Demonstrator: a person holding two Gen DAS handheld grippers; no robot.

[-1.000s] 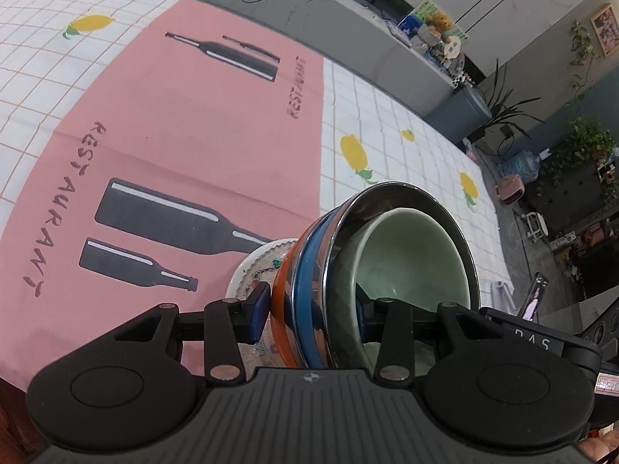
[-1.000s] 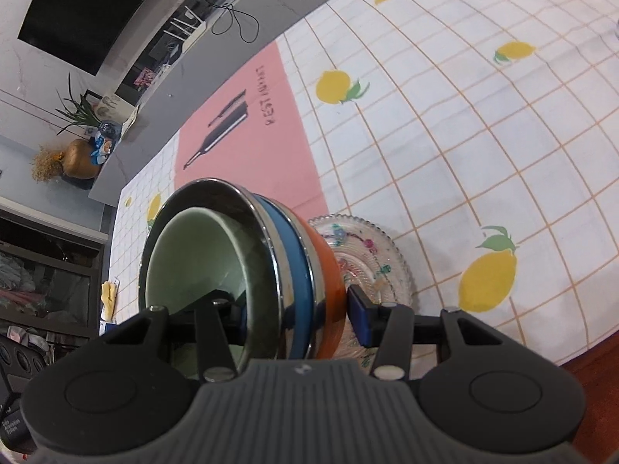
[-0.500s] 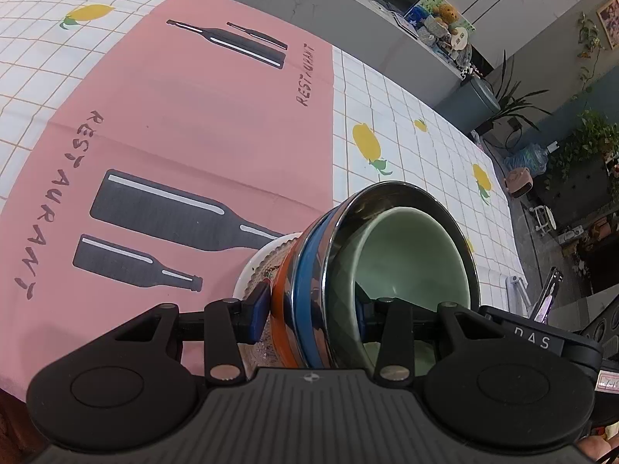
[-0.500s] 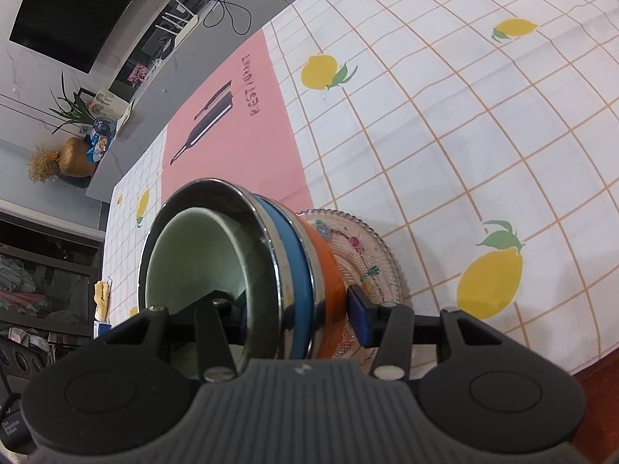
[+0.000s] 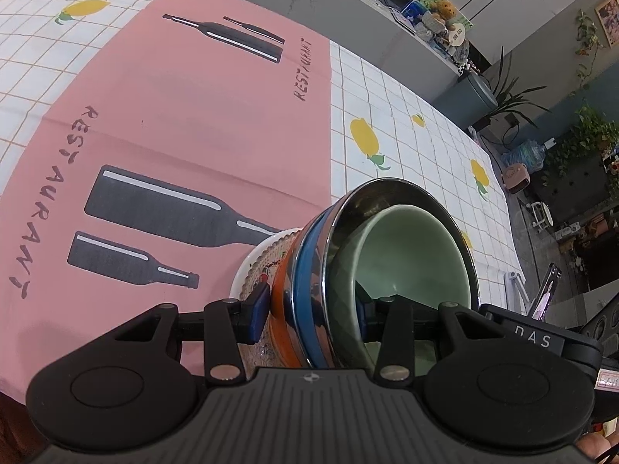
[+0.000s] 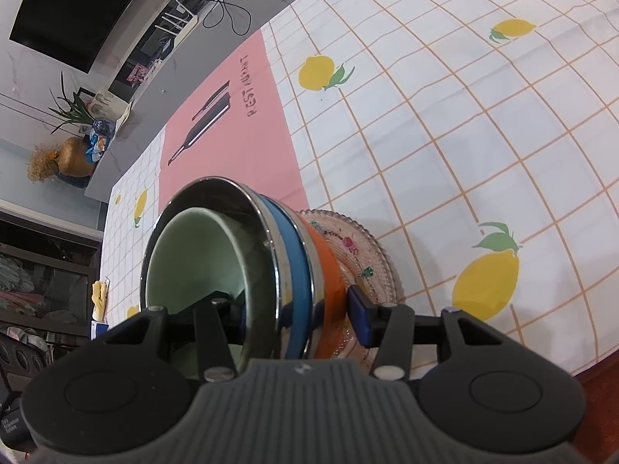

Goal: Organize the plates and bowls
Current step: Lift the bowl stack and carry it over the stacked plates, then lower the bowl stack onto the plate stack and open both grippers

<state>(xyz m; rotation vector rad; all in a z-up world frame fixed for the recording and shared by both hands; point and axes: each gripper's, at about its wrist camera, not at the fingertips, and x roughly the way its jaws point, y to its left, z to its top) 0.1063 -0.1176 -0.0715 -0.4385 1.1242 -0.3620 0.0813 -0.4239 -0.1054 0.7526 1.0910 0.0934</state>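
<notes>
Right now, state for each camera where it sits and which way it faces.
Left wrist: on the left gripper, angled down over the pink mat; its jaws clamp the bowl stack.
Right wrist: on the right gripper, angled down over the lemon tablecloth; its jaws clamp the same stack.
Shared: stack, glass plate, mat, cloth.

- Looks like a lived-in home, in a dining or living area.
- Table (image 5: 406,116) covered with a lemon-print checked cloth and a pink mat (image 5: 185,116) printed with bottles and "RESTAURANT".
- Beyond the far edge, a long grey counter (image 5: 348,11) carrying a cable, toys and small clutter.
- Far right: leafy potted plants (image 5: 592,131), a water jug (image 5: 522,154) on the floor, a framed picture (image 5: 607,19) on the wall.
- Far left in the right wrist view: a dark screen (image 6: 73,11) on a marble wall, a golden vase (image 6: 73,158) with dried stems.
</notes>
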